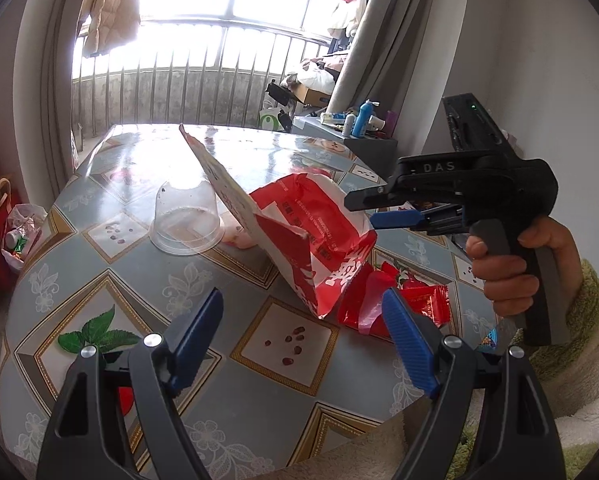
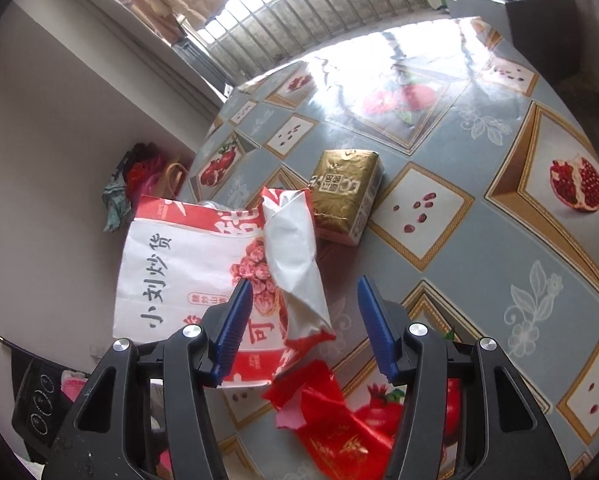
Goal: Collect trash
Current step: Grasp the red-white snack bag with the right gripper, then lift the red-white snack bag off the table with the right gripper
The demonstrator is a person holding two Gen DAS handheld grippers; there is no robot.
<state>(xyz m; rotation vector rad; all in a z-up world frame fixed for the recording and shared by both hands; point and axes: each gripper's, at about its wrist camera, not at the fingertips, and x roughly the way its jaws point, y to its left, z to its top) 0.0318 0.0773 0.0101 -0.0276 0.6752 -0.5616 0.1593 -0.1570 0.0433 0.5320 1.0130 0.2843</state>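
Note:
A red and white paper snack bag (image 1: 319,236) stands open on the patterned table (image 1: 219,344); it fills the middle left of the right wrist view (image 2: 187,264). A red foil wrapper (image 1: 415,304) lies beside it, also seen in the right wrist view (image 2: 331,420). An upturned clear plastic cup (image 1: 187,220) sits left of the bag. A gold carton (image 2: 347,196) lies behind the bag. My left gripper (image 1: 303,332) is open and empty, near the bag's base. My right gripper (image 2: 303,328) is open, straddling the bag's folded rim, and shows in the left wrist view (image 1: 363,210).
A side cabinet (image 1: 363,144) with bottles stands at the table's far right. Bags of clutter (image 1: 15,236) sit on the floor at left. Balcony railing (image 1: 187,88) and curtains lie behind the table. A fleece-covered lap is at the near edge.

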